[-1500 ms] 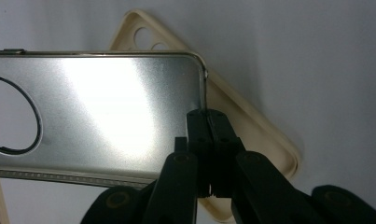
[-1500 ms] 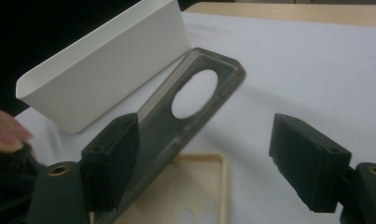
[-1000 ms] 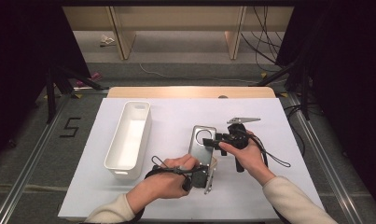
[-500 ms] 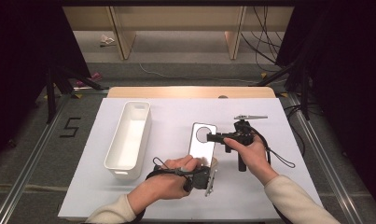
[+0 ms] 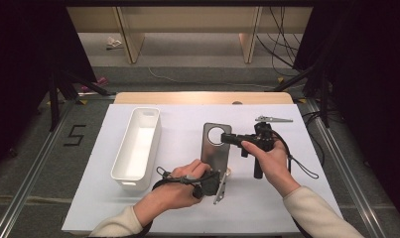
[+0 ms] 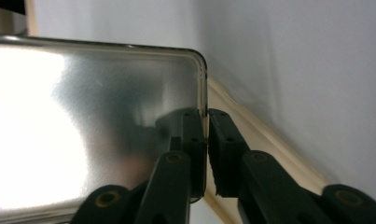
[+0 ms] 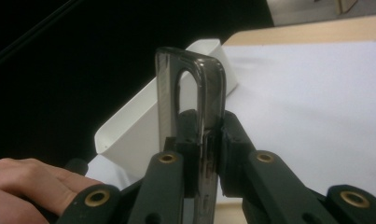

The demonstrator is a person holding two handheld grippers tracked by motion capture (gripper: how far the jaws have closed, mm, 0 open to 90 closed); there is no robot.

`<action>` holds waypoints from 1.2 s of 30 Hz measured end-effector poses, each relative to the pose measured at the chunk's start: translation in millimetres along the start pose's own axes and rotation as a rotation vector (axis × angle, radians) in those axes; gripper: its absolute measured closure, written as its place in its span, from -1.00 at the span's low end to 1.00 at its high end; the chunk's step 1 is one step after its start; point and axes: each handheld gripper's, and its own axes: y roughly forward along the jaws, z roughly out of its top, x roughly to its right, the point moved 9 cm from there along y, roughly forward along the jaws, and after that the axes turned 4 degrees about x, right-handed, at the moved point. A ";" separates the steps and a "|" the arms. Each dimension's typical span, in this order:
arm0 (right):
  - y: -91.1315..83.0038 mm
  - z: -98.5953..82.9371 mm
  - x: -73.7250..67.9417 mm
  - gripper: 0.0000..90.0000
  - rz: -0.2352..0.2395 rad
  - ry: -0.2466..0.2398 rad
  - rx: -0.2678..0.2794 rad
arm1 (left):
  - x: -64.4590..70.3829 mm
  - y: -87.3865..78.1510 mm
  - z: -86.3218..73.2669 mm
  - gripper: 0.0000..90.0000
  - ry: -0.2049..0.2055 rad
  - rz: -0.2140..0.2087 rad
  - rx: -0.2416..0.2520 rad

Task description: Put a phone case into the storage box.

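Your metal plate [image 5: 216,151] sits near the middle of the white surface [image 5: 187,119], held up off it between your two hand-held grippers; it is a shiny rectangle with rounded corners and a round hole [image 5: 216,136] near its 12 o'clock end; in the left gripper view the plate [image 6: 92,121] shows as a bright reflective face, and in the right gripper view the plate [image 7: 195,102] is seen nearly edge-on with the hole as a tall slot.

Your left hand-held gripper [image 5: 213,182] is at the plate's 6 o'clock end; its jaws are clenched on the plate's edge near a corner, one jaw on each face; your left hand [image 5: 175,186] wraps the handle; your right hand-held gripper [image 5: 227,139] comes in from 3 o'clock of the hole and pinches the plate's rim there, jaws closed on the metal; your right hand [image 5: 267,157] holds it.

At 9 o'clock of the plate, apart from it, a white bin [image 5: 138,148] lies lengthwise on the surface; in the right gripper view the bin [image 7: 143,126] stands behind the plate; a small grey clip [image 5: 273,119] rests at 1 o'clock, well apart; a wooden board [image 5: 202,97] runs along the surface's far edge.
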 end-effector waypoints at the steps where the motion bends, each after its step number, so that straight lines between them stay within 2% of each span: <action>1: 0.0 0.0 0.0 0.81 0.000 0.000 0.000 | -2.3 -2.1 1.2 0.72 -0.013 0.010 0.027; 2: -2.5 2.7 -0.1 0.81 -0.005 -0.009 0.006 | -4.5 -4.0 2.7 0.65 -0.030 0.014 0.060; 4: -6.8 7.9 0.3 0.81 -0.010 -0.022 0.020 | -9.1 -8.0 6.7 0.39 -0.095 0.029 0.129; 5: -9.0 10.2 1.1 0.81 -0.018 -0.032 0.025 | -9.8 -9.8 9.9 0.28 -0.141 0.026 0.172; 6: -11.0 12.2 1.7 0.81 -0.023 -0.037 0.030 | -10.7 -12.5 12.4 0.18 -0.171 0.023 0.203; 7: -12.8 14.0 2.6 0.81 -0.029 -0.042 0.035 | -12.0 -14.9 14.3 0.05 -0.191 0.034 0.227; 10: -17.4 17.8 6.0 0.81 -0.045 -0.055 0.046 | -14.7 -20.7 14.5 -0.24 -0.251 0.072 0.249; 12: -19.4 19.2 7.8 0.81 -0.054 -0.063 0.050 | -17.6 -23.5 11.6 -0.42 -0.325 0.087 0.261; 13: -20.1 19.4 8.3 0.81 -0.056 -0.069 0.049 | -19.0 -25.0 10.3 -0.48 -0.379 0.093 0.282; 14: -20.7 19.4 8.7 0.81 -0.061 -0.076 0.047 | -20.8 -26.1 9.7 -0.54 -0.450 0.100 0.315; 16: -21.2 19.0 9.0 0.81 -0.068 -0.093 0.041 | -24.6 -28.3 4.1 -0.65 -0.557 0.091 0.349; 20: -20.4 17.5 9.1 0.80 -0.081 -0.122 0.031 | -35.3 -31.5 -6.3 -0.70 -0.722 0.098 0.410; 24: -19.8 17.0 9.3 0.80 -0.089 -0.139 0.033 | -44.4 -34.0 -13.0 -0.81 -0.840 0.101 0.448; 29: -20.8 18.6 9.4 0.80 -0.094 -0.150 0.046 | -56.8 -40.0 -19.2 -0.88 -0.991 0.105 0.525; 31: -20.6 18.4 9.6 0.80 -0.094 -0.154 0.049 | -61.8 -42.8 -22.5 -0.87 -1.034 0.108 0.549; 36: -17.7 15.6 7.7 0.80 -0.089 -0.158 0.042 | -74.2 -49.4 -30.9 -0.71 -1.094 0.161 0.566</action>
